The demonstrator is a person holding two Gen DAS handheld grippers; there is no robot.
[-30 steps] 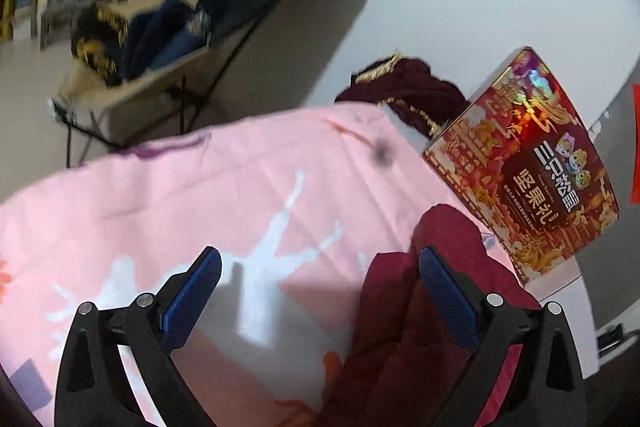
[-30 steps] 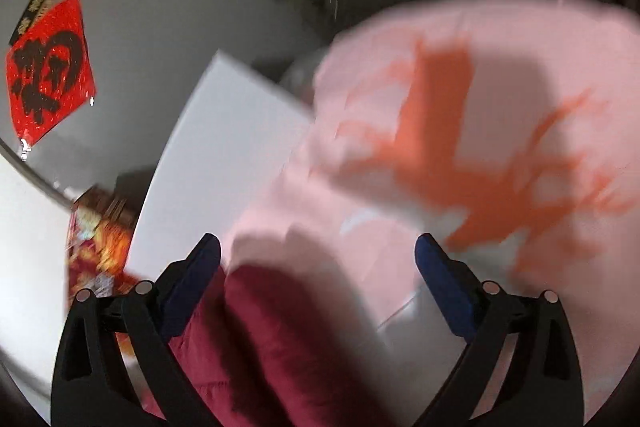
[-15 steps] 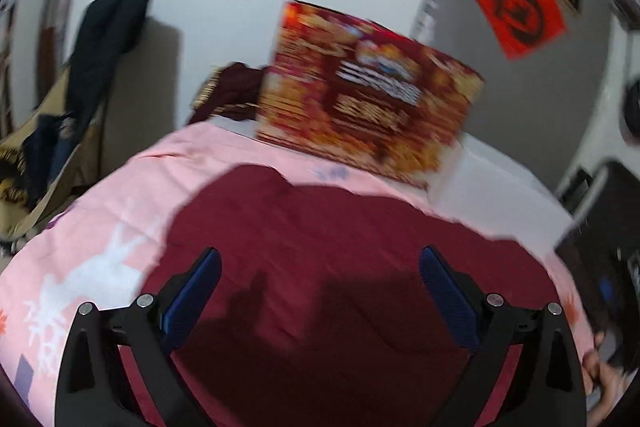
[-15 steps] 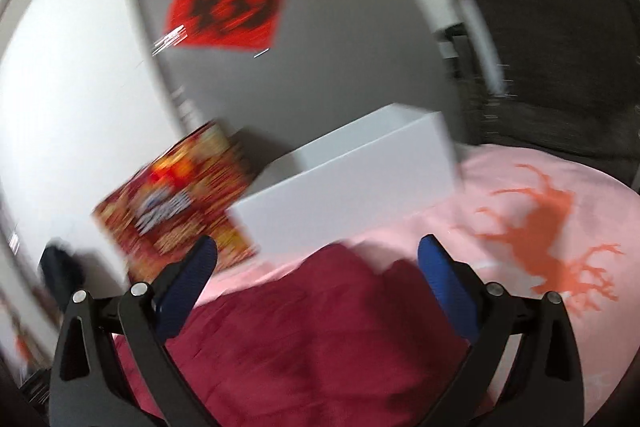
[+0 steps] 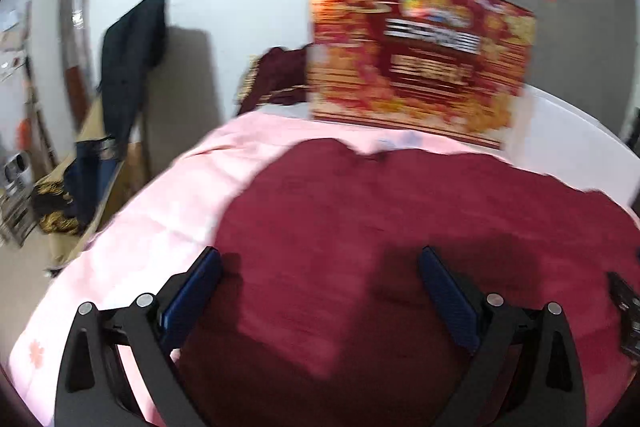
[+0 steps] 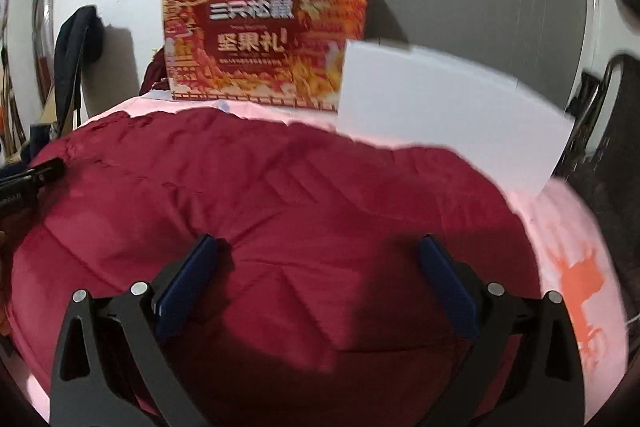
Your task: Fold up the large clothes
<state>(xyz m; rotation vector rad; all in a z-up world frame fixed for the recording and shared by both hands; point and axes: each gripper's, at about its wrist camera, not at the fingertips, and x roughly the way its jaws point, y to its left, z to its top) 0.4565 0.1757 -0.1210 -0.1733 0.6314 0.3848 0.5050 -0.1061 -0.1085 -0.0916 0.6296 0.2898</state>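
A large dark red quilted garment (image 5: 380,227) (image 6: 280,195) lies spread over a table covered with a pink printed cloth (image 5: 160,227) (image 6: 580,235). My left gripper (image 5: 320,287) hovers open over the garment's left part, nothing between its blue pads. Over the garment's middle, my right gripper (image 6: 320,275) is also open and holds nothing. The left gripper's tip shows at the left edge of the right wrist view, and the right one's at the right edge of the left wrist view.
A red and gold gift box (image 5: 416,59) (image 6: 264,35) stands at the table's far edge, beside a white box (image 6: 448,115). A dark red bundle (image 5: 280,75) lies behind the gift box. A chair with dark clothes (image 5: 120,75) stands left.
Both views swung from the pink cloth's edges toward the table's far side. The red garment now fills the space under both open grippers.
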